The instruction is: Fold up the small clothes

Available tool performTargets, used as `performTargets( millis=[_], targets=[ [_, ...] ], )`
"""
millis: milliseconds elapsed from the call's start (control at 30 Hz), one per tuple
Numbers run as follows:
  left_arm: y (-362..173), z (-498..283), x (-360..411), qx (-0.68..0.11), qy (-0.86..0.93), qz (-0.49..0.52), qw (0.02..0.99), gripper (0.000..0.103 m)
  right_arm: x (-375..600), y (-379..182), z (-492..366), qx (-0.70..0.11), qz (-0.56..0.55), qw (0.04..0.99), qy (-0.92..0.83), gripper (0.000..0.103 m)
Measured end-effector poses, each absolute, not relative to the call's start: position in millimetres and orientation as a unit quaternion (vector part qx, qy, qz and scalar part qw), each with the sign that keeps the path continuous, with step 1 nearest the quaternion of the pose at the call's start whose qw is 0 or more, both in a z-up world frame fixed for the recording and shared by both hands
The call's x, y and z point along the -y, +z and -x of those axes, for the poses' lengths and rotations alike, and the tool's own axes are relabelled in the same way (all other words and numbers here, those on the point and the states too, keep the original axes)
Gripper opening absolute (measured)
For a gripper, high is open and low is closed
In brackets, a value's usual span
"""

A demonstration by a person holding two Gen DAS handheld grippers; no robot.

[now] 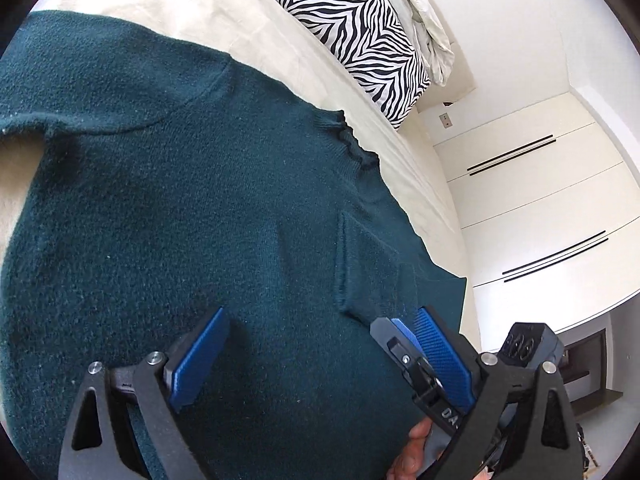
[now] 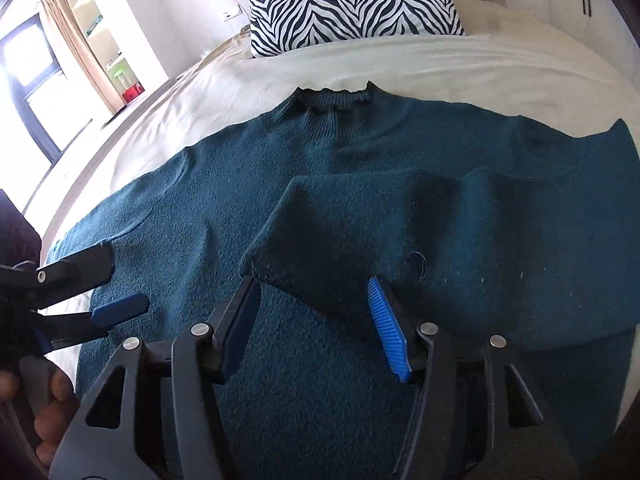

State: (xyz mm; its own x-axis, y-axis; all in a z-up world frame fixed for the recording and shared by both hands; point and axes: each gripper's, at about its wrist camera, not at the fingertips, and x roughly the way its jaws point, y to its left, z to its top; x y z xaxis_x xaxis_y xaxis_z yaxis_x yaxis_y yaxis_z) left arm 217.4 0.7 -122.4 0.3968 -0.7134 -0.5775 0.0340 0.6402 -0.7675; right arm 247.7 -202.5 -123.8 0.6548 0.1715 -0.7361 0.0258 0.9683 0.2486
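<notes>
Evidently both grippers, left (image 1: 320, 344) and right (image 2: 316, 312), gape over the sweater (image 2: 320, 184).

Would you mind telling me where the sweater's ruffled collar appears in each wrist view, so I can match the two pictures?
Left wrist view: the ruffled collar sits right of centre in the upper half, at the dark green sweater's edge against the cream bedsheet.
Right wrist view: the collar is at top centre, just below the pillow.
Shared landmark: the zebra-striped pillow lies beyond the collar in both.
</notes>
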Motion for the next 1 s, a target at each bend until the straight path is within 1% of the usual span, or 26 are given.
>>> performTargets(
  millis=[133,167,200,333,367,400,467,533,600,633,700,800,833,867,933,967,1000],
  targets=[
    [-125,-222,21,-0.501,-0.259,0.352,0.747,0.099,204,-125,-195,-0.408,-0.12,0.903,0.067,0.064],
    [-125,-226,30,-0.506,-0.261,0.343,0.747,0.099,197,-129,-161,-0.41,-0.13,0.901,0.065,0.064],
    [-126,-231,38,-0.513,-0.261,0.332,0.747,0.099,205,-133,-142,-0.409,-0.154,0.897,0.066,0.064],
    [-125,-252,68,-0.528,-0.258,0.296,0.753,0.098,244,-138,-112,-0.382,-0.272,0.881,0.061,0.064],
    [-125,-258,77,-0.535,-0.255,0.281,0.755,0.096,254,-141,-107,-0.373,-0.294,0.878,0.056,0.064],
    [-126,-263,86,-0.542,-0.248,0.262,0.759,0.091,263,-146,-105,-0.367,-0.313,0.875,0.05,0.064],
    [-126,-267,99,-0.548,-0.235,0.229,0.769,0.087,277,-154,-100,-0.362,-0.337,0.868,0.043,0.064],
    [-122,-269,104,-0.548,-0.225,0.208,0.778,0.076,287,-161,-94,-0.357,-0.361,0.86,0.049,0.064],
    [-121,-270,103,-0.552,-0.209,0.191,0.784,0.056,292,-164,-92,-0.348,-0.374,0.858,0.055,0.064],
    [-122,-271,102,-0.554,-0.205,0.185,0.786,0.052,294,-166,-94,-0.346,-0.38,0.856,0.056,0.064],
    [-120,-269,99,-0.555,-0.197,0.168,0.79,0.034,295,-170,-96,-0.345,-0.385,0.854,0.056,0.064],
    [-114,-263,95,-0.549,-0.197,0.137,0.801,0.026,294,-170,-93,-0.344,-0.379,0.858,0.053,0.064],
    [-111,-261,95,-0.544,-0.2,0.123,0.806,0.025,295,-169,-85,-0.344,-0.377,0.859,0.052,0.064],
    [-108,-257,98,-0.54,-0.21,0.116,0.807,0.018,295,-169,-86,-0.344,-0.376,0.859,0.051,0.064],
    [-106,-253,108,-0.538,-0.212,0.095,0.81,0.02,294,-169,-87,-0.344,-0.372,0.861,0.049,0.064],
    [-105,-252,108,-0.536,-0.212,0.088,0.812,0.034,293,-169,-88,-0.344,-0.371,0.861,0.048,0.064],
    [-106,-251,108,-0.534,-0.218,0.092,0.811,0.051,293,-169,-87,-0.344,-0.369,0.862,0.048,0.064]
  ],
)
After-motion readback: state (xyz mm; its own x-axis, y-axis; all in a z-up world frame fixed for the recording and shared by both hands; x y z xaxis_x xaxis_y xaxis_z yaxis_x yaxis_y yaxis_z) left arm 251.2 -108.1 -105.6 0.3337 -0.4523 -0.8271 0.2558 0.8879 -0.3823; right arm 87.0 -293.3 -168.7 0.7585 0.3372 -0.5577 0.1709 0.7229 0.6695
